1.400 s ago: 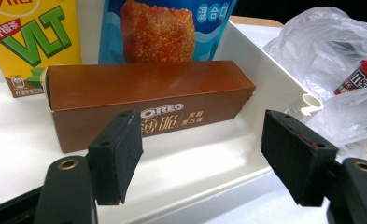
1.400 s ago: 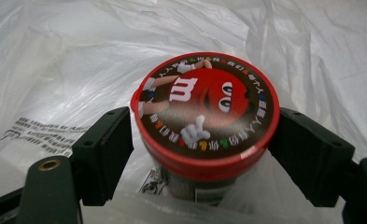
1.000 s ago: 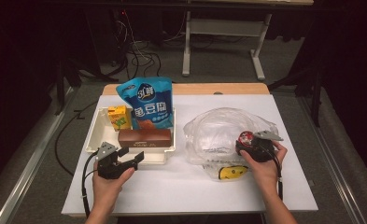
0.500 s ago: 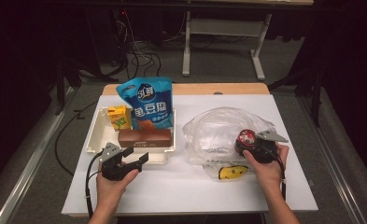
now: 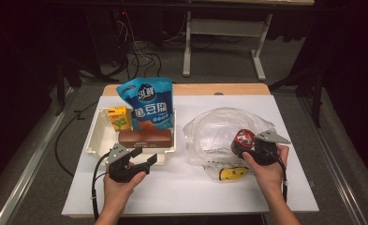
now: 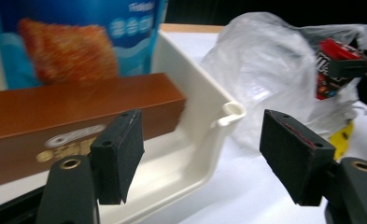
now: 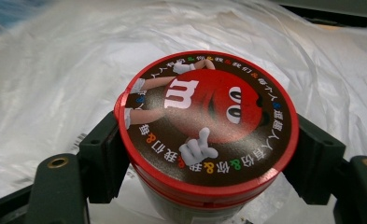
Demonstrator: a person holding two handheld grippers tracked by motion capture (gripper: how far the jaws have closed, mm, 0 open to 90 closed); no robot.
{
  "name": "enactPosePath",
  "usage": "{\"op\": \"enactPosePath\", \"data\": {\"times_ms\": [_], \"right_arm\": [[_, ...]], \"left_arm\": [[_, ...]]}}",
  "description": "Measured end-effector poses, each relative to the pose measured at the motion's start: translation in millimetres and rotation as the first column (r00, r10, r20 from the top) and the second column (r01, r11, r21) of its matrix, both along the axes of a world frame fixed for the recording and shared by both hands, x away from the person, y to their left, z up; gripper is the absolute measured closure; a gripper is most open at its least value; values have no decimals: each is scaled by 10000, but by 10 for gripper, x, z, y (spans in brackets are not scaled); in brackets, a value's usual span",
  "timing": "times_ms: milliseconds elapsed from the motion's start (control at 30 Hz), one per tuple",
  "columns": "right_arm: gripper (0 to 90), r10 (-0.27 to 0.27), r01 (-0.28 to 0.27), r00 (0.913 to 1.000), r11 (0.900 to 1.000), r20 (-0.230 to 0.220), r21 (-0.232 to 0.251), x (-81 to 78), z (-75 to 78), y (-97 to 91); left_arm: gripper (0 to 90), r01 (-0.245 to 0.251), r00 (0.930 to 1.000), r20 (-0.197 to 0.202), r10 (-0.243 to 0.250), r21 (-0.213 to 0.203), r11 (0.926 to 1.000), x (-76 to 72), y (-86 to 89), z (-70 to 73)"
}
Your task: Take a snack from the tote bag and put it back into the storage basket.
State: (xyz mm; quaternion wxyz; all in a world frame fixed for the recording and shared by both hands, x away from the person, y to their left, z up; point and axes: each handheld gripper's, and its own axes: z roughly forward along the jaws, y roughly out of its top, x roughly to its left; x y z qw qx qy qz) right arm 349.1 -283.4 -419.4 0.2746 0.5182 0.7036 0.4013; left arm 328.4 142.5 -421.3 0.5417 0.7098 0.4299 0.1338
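A round can with a red cartoon lid hangs just above a crumpled clear plastic bag. My right gripper is shut on the can, with one pad on each side of it. My left gripper stands open at the front right corner of a white tray, and nothing is between its pads. In the tray lie a long brown box, a blue snack pouch and a yellow drink carton.
A small yellow packet lies on the white table under the bag's front edge. The tray's rim and spout are just beyond the left jaws. Table legs and cables stand on the floor behind the table.
My left gripper has moved right along the tray's front edge. The right gripper has risen a little with the can in it.
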Motion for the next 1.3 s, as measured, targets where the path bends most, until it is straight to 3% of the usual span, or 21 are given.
{"op": "enactPosePath", "data": {"times_ms": [33, 67, 233, 333, 633, 767, 900, 1300], "right_arm": [[266, 80, -80, 10000, 10000, 36, -8, -8, 23, 5], [266, 125, -125, 9999, 9999, 75, 26, -16, 46, 15], [266, 332, -334, 9992, 9994, 201, 100, -61, 164, 59], [266, 546, -553, 9983, 9979, 215, 333, -75, 233, 72], [266, 969, -976, 9950, 9947, 233, 324, -116, 351, 180], [266, 1193, -1202, 9925, 9922, 257, 340, -129, 376, 242], [267, 1351, -1361, 9905, 9899, 260, 393, -136, 385, 302], [267, 1820, -1831, 9828, 9824, 325, 380, -166, 478, 445]], "left_arm": [[311, 153, 9999, -68, -155, -255, 9996, -2, -35, 14], [308, 265, 9996, 6, -265, -220, 9994, -11, -80, 30], [294, 863, 9940, 629, -899, 583, 9946, -64, -349, 83], [269, 1100, 9915, 628, -1141, 651, 9918, -56, -430, 78], [229, 1310, 9862, 917, -1381, 787, 9882, -61, -649, 89], [162, 1375, 9857, 861, -1447, 846, 9869, -58, -745, 78], [126, 1640, 9791, 1067, -1732, 900, 9823, -85, -827, 88], [127, 2004, 9702, 1195, -2109, 940, 9752, -119, -1008, 92]]}}
